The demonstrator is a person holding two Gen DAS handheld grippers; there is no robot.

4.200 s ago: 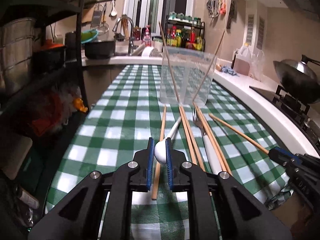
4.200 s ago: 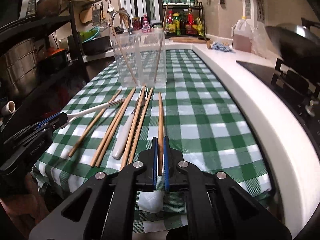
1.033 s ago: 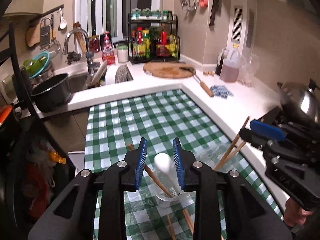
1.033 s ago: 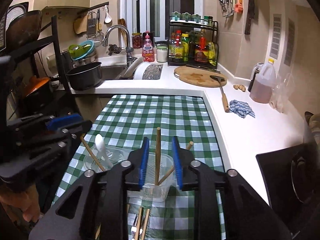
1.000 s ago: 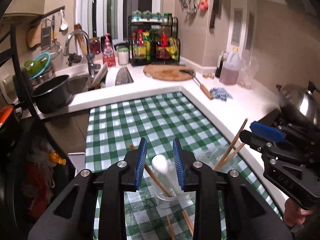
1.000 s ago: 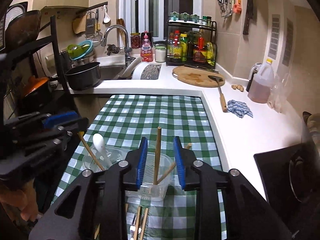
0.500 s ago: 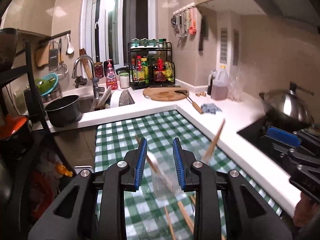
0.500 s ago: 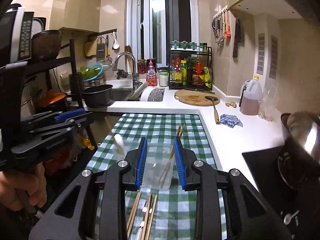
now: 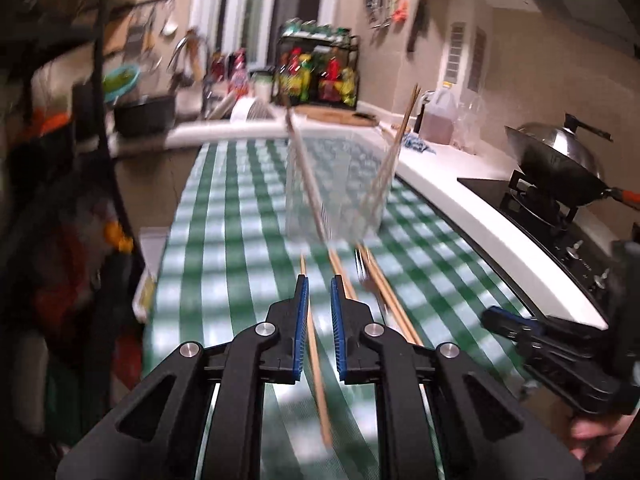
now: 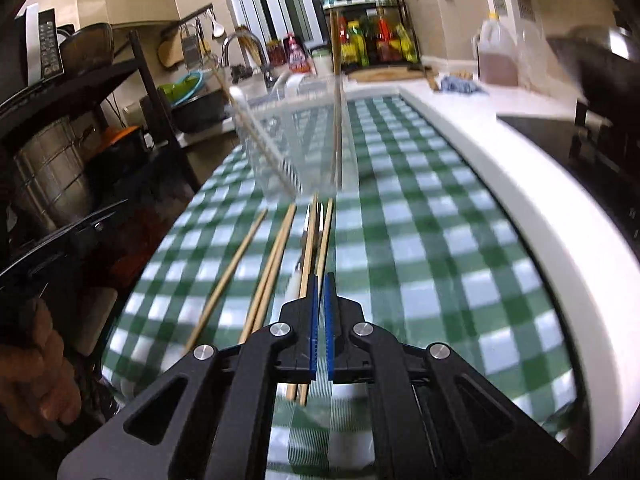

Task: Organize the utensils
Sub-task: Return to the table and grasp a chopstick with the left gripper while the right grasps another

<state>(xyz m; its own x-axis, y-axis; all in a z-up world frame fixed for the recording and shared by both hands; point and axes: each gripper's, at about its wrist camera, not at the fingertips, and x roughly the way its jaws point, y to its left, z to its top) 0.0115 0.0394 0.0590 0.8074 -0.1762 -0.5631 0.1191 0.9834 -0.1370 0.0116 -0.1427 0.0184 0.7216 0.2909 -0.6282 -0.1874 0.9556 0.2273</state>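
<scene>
While both grippers are hanging low over the checked cloth, I'm reading this as the start of the next pick: some utensils are already standing in the clear holder, and the rest are lying loose in front of it.

Left gripper: jaws are sitting partly apart, nothing clamped. One chopstick is lying on the cloth and running between the blue pads, closer to the left pad. Can't tell if it's touching; the frame is motion-blurred.

Right gripper: pads are nearly together, only a thin slit showing. I'm not seeing anything pinched in it. The bundle of chopsticks is lying on the cloth just left of and under the tips, with a white-handled utensil partly hidden among them. I'm not naming it; too little is showing.

The holder is standing further up the cloth, well beyond both tool tips. A white-handled piece and a chopstick are leaning inside it.

Next move, my call: left is needing only a small drop and a squeeze on the stick already lined up between its jaws. Right is needing to open first, then shift left over the bundle and single out one piece. Thin round sticks are likely rolling or coming up in pairs, so I'm planning a centred pinch.
</scene>
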